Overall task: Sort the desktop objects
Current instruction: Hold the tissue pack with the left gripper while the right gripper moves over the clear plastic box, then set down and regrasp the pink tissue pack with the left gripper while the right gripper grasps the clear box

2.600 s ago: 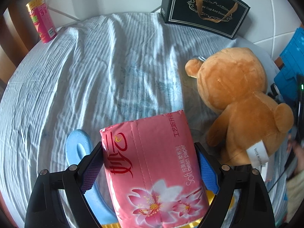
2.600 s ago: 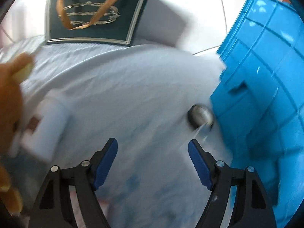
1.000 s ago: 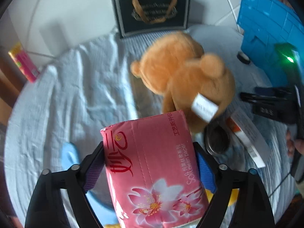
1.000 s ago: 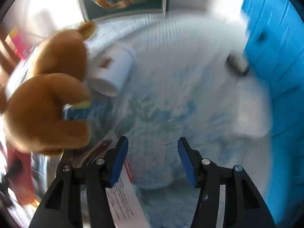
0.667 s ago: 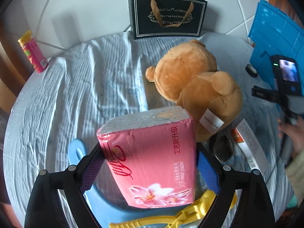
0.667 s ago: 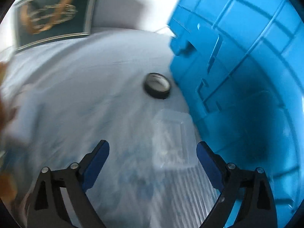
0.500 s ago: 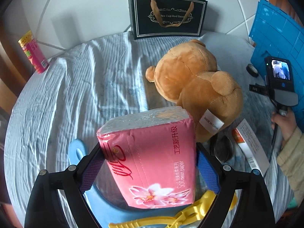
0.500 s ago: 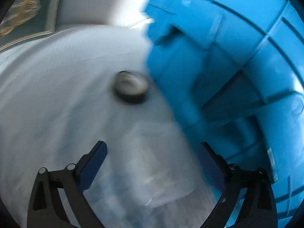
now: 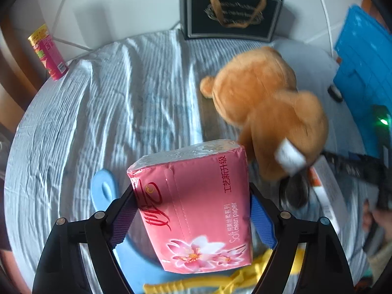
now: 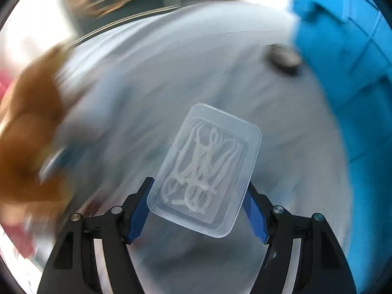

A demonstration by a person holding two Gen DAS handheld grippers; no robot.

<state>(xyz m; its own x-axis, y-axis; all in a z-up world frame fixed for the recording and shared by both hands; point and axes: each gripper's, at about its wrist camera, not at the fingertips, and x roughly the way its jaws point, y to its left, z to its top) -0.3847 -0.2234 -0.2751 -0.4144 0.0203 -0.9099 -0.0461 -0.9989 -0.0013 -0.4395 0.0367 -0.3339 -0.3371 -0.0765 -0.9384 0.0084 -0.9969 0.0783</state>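
Tissues first: the pink tissue pack point(image 9: 193, 205) sits clamped across its width in your left gripper point(image 9: 192, 210), the blue fingers point(image 9: 261, 220) pressing its two long sides, so it hangs clear above the striped cloth on the tabletop point(image 9: 117, 103) rather than resting on it. That side-on hold keeps the soft pack from sagging out. Your left fingers have just been closing a little, with the pack between them.

On your other side, the clear plastic box point(image 10: 205, 169) of what look like floss picks lies between the fingers of your right gripper point(image 10: 197, 212). Those fingers have just been closing, and they appear to pinch its near end at both edges, though the motion blur makes me hedge on how firmly. The box tilts away from you, so only its near end is caught.

Around them, the brown teddy bear point(image 9: 264, 107) lies face down beside the pack, with a blue crate point(image 10: 348, 78) at the right edge, likely where sorted items go. A roll of tape point(image 10: 281, 58) rests just beside the crate. The blue board point(image 9: 105, 188) and yellow tongs point(image 9: 220, 284) lie under your left gripper, the black gift bag point(image 9: 230, 12) stands against the wall, and a red canister point(image 9: 47, 51) stands at the cloth's far left corner.
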